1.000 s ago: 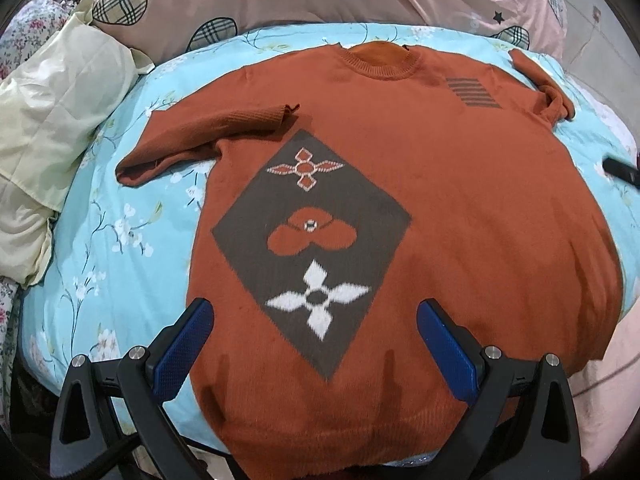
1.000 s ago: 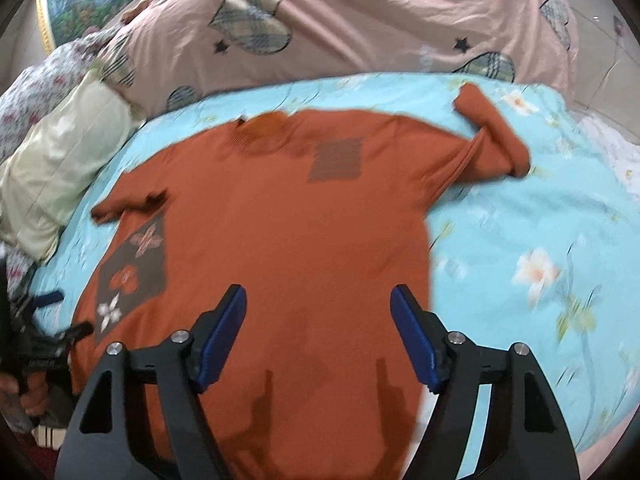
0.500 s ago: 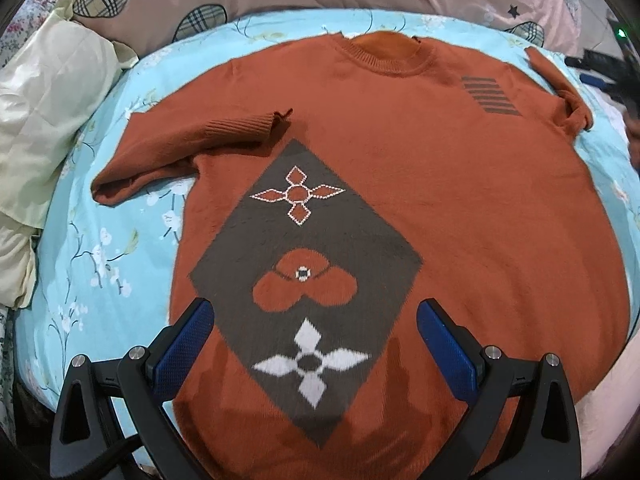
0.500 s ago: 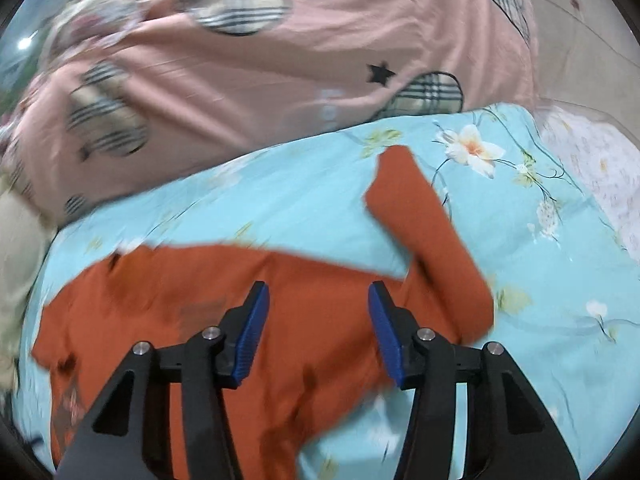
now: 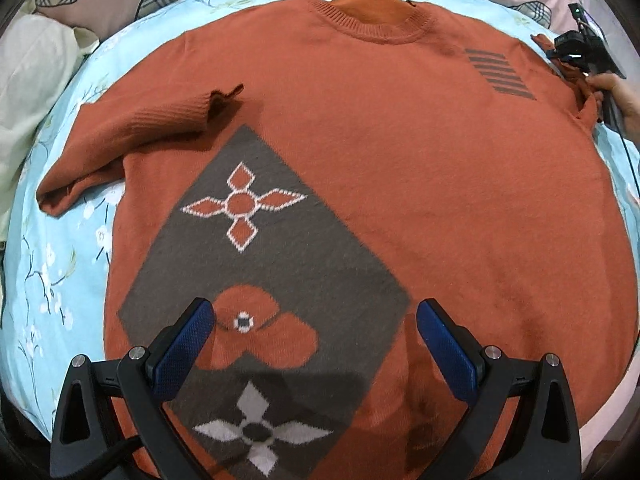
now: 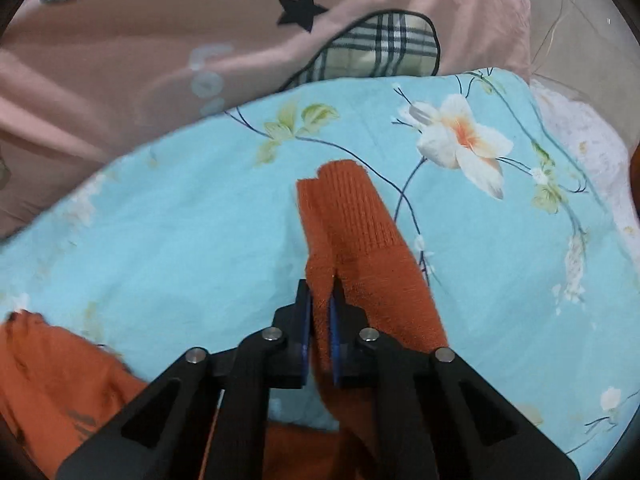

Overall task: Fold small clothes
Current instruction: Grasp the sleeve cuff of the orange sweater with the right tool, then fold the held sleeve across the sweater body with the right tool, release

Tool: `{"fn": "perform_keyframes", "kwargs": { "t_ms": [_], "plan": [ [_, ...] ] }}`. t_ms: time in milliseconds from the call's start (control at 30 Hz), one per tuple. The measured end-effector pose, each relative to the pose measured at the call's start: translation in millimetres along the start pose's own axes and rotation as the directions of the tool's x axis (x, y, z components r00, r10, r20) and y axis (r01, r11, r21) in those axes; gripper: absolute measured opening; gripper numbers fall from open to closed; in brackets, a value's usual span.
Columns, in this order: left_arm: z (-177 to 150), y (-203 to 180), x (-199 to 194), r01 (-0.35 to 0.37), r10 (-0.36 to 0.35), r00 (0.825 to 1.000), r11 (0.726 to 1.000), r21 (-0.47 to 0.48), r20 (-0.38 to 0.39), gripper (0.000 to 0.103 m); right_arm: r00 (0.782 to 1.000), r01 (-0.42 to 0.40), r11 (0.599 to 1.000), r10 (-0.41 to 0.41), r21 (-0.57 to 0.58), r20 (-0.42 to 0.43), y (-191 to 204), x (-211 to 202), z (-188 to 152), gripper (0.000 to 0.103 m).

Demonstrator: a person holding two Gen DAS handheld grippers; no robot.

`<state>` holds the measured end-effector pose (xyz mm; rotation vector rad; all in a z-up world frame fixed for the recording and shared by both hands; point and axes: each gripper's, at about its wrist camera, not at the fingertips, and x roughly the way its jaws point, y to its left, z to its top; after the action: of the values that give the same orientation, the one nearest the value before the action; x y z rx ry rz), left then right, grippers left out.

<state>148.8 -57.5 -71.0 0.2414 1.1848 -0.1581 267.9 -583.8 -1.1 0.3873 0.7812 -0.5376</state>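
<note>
An orange knit sweater point(image 5: 420, 184) with a brown diamond pattern lies flat, front up, on a light blue floral sheet point(image 5: 60, 280). Its left sleeve point(image 5: 132, 128) is folded in over the chest. My left gripper point(image 5: 312, 336) is open and empty, just above the lower front of the sweater. My right gripper point(image 6: 320, 300) is shut on the sweater's right sleeve point(image 6: 352, 224), pinching a ridge of cloth near the cuff. The right gripper also shows in the left wrist view point(image 5: 580, 52) at the far right edge of the sweater.
A pink quilt point(image 6: 160, 40) with plaid hearts and black stars lies bunched along the far side of the bed. A pale yellow pillow point(image 5: 28, 80) sits at the left. The bed's edge runs close by at the right point(image 6: 592, 152).
My right gripper has swung from over the sweater's body to the right sleeve and closed on it. My left gripper has moved forward and lower over the sweater's front, still open.
</note>
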Motion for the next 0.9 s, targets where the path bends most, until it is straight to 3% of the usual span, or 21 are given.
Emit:
{"fn": "perform_keyframes", "kwargs": {
  "t_ms": [100,167,233,333,433,467,600,733,800,867,900],
  "plan": [
    [1,5,-4,0.016,-0.016,1.0,1.0,-0.01,0.018,0.102,0.99,-0.122,0.992,0.124,-0.033,0.06,16,-36,-7,0.008],
    [-1,7,-7,0.02,-0.02,0.999,1.0,-0.018,0.026,0.102,0.971,-0.225,0.973,0.229,-0.056,0.067,36,-60,-15,0.008],
    [-5,11,-12,0.028,-0.027,0.999,0.999,-0.03,0.035,0.102,0.929,-0.361,0.928,0.367,-0.091,0.049,66,-85,-29,0.008],
    [-15,17,-23,0.049,-0.047,0.998,0.998,-0.045,0.048,0.102,0.869,-0.488,0.857,0.495,-0.166,0.004,116,-111,-54,0.008],
    [-23,25,-31,0.055,-0.051,0.996,0.997,-0.054,0.068,0.102,0.793,-0.602,0.766,0.606,-0.226,-0.058,176,-127,-88,0.008],
    [-26,27,-34,0.059,-0.054,0.996,0.996,-0.061,0.074,0.102,0.782,-0.616,0.75,0.62,-0.242,-0.07,191,-129,-97,0.008],
    [-31,39,-41,0.095,-0.085,0.992,0.991,-0.099,0.098,0.102,0.703,-0.707,0.66,0.696,-0.253,-0.148,252,-126,-140,0.008],
    [-34,57,-45,0.152,-0.136,0.983,0.978,-0.14,0.121,0.102,0.671,-0.741,0.621,0.697,-0.257,-0.252,293,-111,-179,0.011],
    [-31,66,-43,0.199,-0.18,0.975,0.968,-0.155,0.132,0.102,0.673,-0.74,0.623,0.679,-0.254,-0.294,298,-105,-195,0.016],
    [-24,71,-39,0.251,-0.228,0.963,0.954,-0.166,0.142,0.102,0.666,-0.744,0.624,0.662,-0.24,-0.344,301,-98,-207,0.037],
    [-18,74,-36,0.278,-0.255,0.956,0.946,-0.168,0.145,0.102,0.663,-0.746,0.623,0.662,-0.235,-0.351,298,-98,-211,0.04]
  ]
}}
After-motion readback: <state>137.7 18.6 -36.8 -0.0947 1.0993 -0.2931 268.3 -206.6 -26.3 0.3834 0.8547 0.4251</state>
